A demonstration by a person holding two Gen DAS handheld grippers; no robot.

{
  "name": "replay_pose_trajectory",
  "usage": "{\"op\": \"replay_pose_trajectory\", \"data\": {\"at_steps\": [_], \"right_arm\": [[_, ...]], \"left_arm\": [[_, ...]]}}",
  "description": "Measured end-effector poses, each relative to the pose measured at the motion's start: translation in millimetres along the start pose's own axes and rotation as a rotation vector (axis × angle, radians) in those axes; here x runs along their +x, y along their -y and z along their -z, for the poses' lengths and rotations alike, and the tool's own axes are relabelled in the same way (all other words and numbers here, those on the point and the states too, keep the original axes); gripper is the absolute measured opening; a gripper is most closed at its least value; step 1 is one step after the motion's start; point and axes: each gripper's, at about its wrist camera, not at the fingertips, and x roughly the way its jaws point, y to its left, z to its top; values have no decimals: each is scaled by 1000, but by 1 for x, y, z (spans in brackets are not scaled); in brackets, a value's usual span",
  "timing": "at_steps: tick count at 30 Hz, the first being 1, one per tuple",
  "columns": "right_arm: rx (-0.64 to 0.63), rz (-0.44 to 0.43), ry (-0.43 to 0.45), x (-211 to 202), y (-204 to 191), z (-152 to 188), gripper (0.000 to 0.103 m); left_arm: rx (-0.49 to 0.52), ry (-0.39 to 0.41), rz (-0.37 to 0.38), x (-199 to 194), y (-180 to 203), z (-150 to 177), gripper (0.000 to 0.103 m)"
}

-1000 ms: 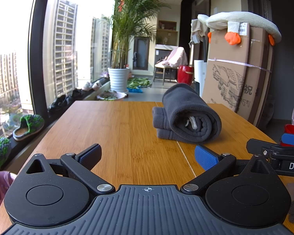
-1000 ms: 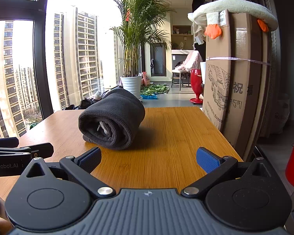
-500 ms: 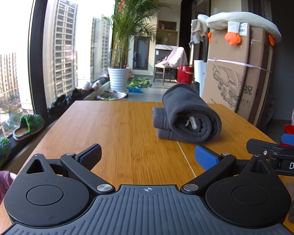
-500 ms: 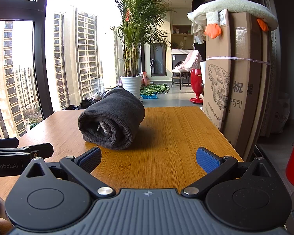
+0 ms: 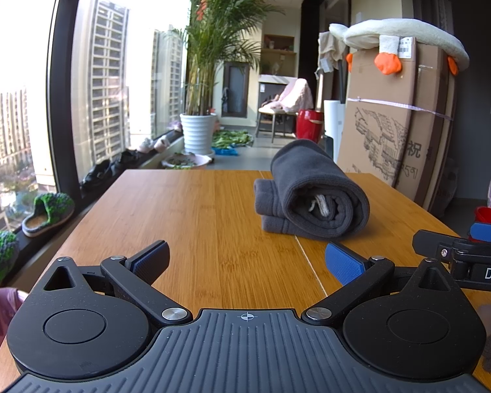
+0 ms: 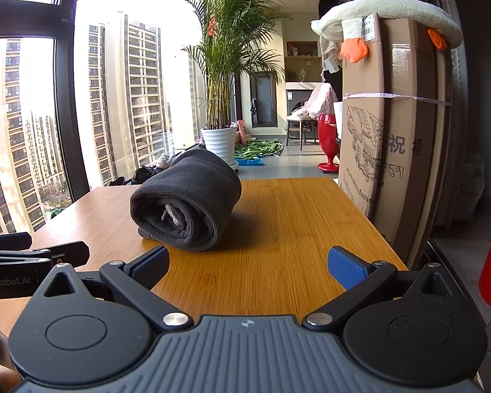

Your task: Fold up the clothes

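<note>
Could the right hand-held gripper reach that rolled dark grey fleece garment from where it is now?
Probably yes. The right hand-held gripper is open, and only bare wooden table lies between it and the rolled dark grey fleece garment, which sits ahead, slightly to its left.

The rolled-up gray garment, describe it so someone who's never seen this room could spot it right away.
Start at the long bamboo table running toward the potted palm. The rolled gray fleece garment is the only thing lying on it, toward the side by the tall cardboard box. It is dark and soft, with a pale drawstring peeking from the roll's open end.
</note>
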Motion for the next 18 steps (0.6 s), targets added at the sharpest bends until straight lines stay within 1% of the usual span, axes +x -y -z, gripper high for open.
{"op": "replay_pose_trajectory", "data": {"at_steps": [18], "right_arm": [[3, -1, -1, -3, 1, -1, 103]], "left_arm": [[8, 2, -10, 0, 2, 0, 103]]}}
